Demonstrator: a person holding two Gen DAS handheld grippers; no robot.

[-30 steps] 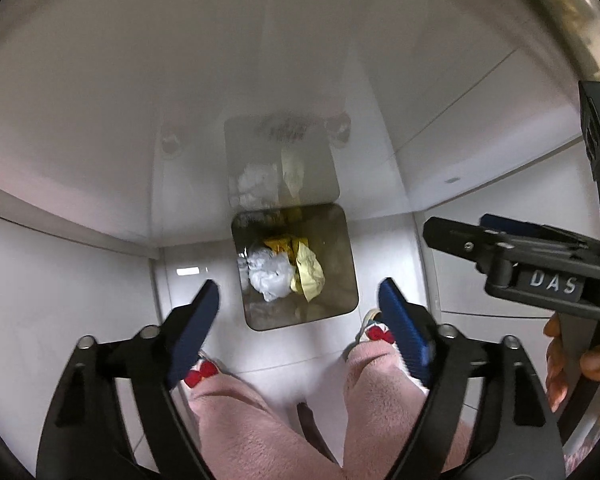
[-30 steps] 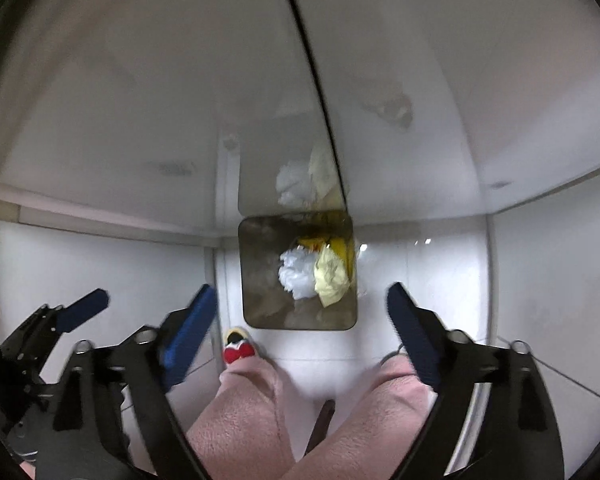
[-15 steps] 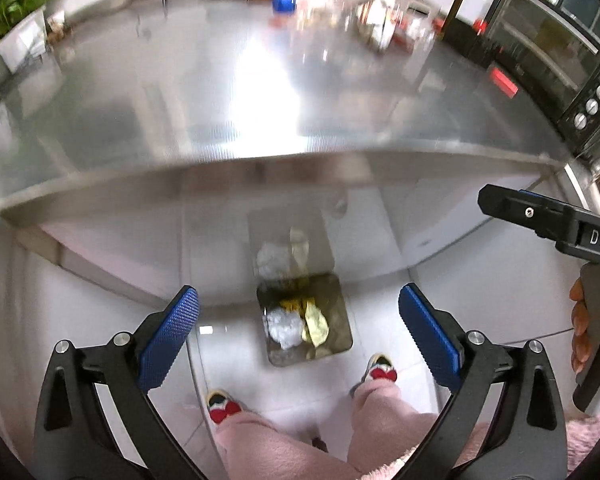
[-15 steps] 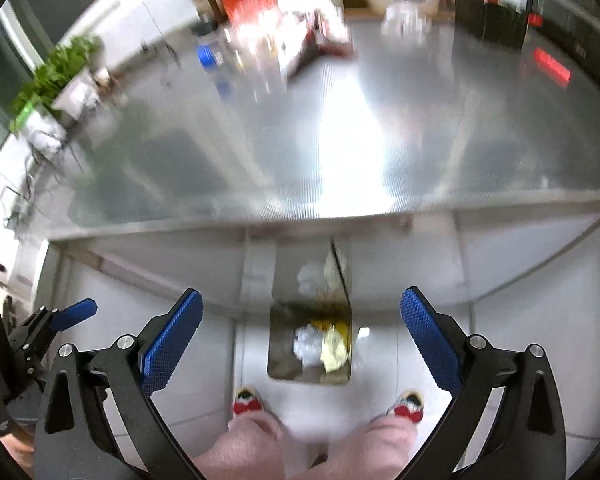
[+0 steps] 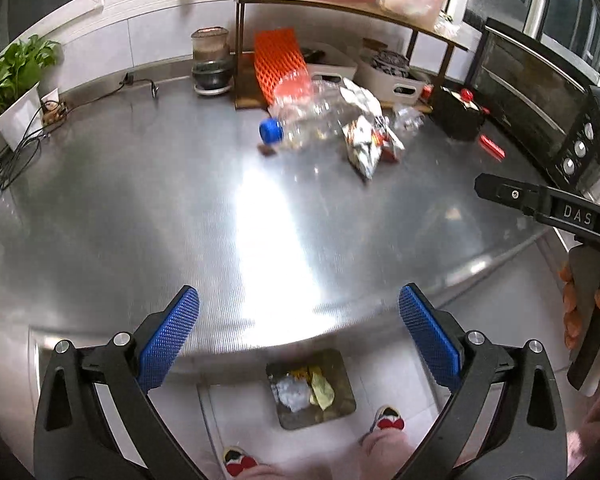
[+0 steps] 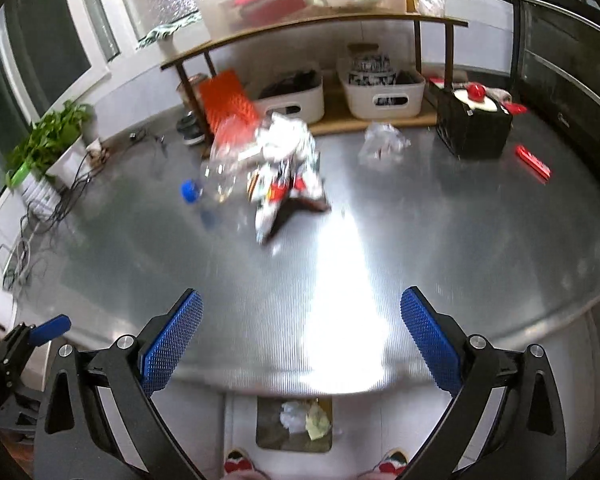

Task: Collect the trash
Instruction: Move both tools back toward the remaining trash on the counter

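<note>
A crushed clear plastic bottle (image 5: 300,120) with a blue cap lies at the far side of the steel counter (image 5: 180,208), beside a crumpled silver snack wrapper (image 5: 364,140) and a clear plastic wad (image 5: 408,114). They also show in the right wrist view: bottle (image 6: 224,168), wrapper (image 6: 288,172), wad (image 6: 382,142). A bin (image 5: 342,400) holding paper trash stands on the floor below the counter edge, also in the right wrist view (image 6: 268,428). My left gripper (image 5: 298,338) and right gripper (image 6: 300,340) are open and empty above the near counter edge.
A wooden shelf (image 6: 312,24) with white baskets (image 6: 382,88), an orange mat (image 5: 278,60), a black box (image 6: 474,124) and an oven (image 5: 540,92) line the back and right. A potted plant (image 5: 12,88) and cables sit at the left. My feet are beside the bin.
Both grippers rose and tilted up from looking down at the bin under the counter to looking across the counter top. The jaws stayed open and empty.
</note>
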